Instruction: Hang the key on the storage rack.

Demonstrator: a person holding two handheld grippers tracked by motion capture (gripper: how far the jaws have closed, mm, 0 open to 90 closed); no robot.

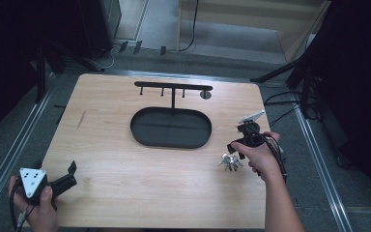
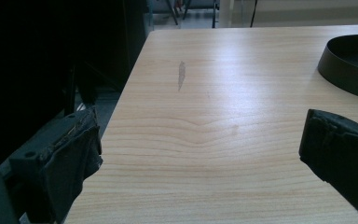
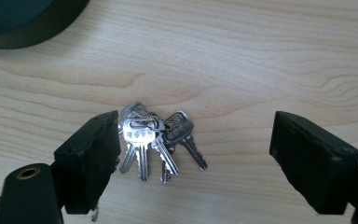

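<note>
A bunch of several silver keys [image 1: 230,162] [image 3: 156,142] lies fanned out on the wooden table [image 1: 125,164] near its right edge. My right gripper [image 1: 237,147] [image 3: 196,149] hovers over the keys, jaws wide open, the left pad [image 3: 98,149] close beside the key heads and nothing held. A black oval tray [image 1: 170,127] [image 2: 349,65] [image 3: 28,23] sits mid-table with a black T-shaped hook rack [image 1: 173,88] rising behind it. My left gripper [image 1: 70,176] [image 2: 200,154] rests at the front left corner, open and empty, pointing across the bare wood.
The table's left edge [image 2: 121,102] drops to a dark floor with black stands and cables. A metal rail [image 1: 319,164] runs along the right side. Bare wood spreads between the two grippers in front of the tray.
</note>
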